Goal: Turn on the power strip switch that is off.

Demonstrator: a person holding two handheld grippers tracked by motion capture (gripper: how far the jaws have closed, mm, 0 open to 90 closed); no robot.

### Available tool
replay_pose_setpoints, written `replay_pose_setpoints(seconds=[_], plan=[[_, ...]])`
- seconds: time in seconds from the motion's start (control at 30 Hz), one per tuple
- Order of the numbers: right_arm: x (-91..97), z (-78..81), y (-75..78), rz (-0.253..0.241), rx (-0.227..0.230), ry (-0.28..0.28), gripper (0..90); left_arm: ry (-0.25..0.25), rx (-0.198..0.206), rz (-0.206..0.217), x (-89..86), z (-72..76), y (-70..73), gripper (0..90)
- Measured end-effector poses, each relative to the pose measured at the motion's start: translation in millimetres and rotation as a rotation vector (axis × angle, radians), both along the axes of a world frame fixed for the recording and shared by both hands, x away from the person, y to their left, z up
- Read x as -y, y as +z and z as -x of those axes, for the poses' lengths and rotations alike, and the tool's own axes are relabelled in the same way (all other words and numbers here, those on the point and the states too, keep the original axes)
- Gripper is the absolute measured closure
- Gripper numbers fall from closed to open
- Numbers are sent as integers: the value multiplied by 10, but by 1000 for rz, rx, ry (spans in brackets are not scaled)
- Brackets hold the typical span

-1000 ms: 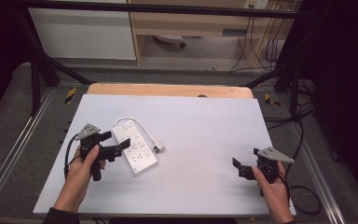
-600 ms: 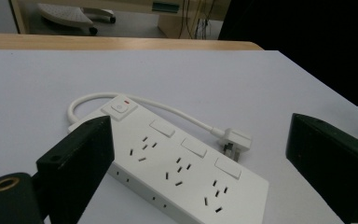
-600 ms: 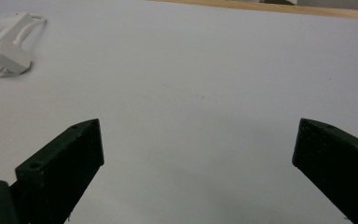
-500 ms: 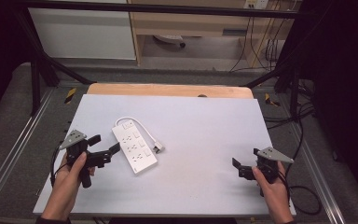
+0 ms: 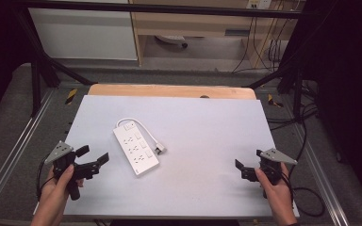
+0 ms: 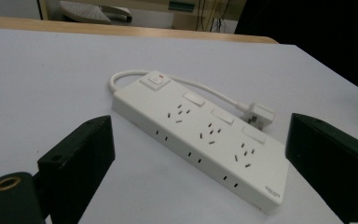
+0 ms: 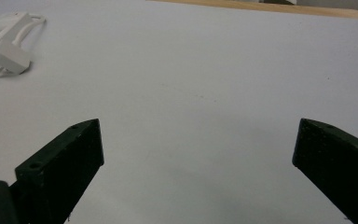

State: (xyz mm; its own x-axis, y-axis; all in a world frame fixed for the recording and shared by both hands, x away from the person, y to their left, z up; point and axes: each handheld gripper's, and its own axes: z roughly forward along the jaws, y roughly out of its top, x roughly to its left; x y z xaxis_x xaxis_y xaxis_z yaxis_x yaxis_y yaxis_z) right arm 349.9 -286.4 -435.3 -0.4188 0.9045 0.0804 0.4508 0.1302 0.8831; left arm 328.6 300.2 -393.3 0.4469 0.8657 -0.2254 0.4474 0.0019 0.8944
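1. the power strip (image 5: pixel 136 152) lies left of centre on the worktop (image 5: pixel 207 132), its long axis running diagonally from far-left to near-right, plug (image 5: pixel 160 149) tucked just beside it.
2. the left claw (image 5: pixel 93 160), released and empty, sits near the strip's near-left side and points at it; the right claw (image 5: pixel 243 170), also released, is well apart.
3. the left claw view shows three sockets and a red switch (image 6: pixel 157 79) at the far end; the high view blurs these.
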Motion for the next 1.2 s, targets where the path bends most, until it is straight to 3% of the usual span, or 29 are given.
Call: replay_pose_setpoints(seconds=[0.9,1.2], plan=[[19,-8,-17,3,-8,-12,22,-5,-13,-52,-192,325,-257,81],[26,-21,-57,22,-37,-16,22,-72,-71,-138,-51,406,-399,81]])
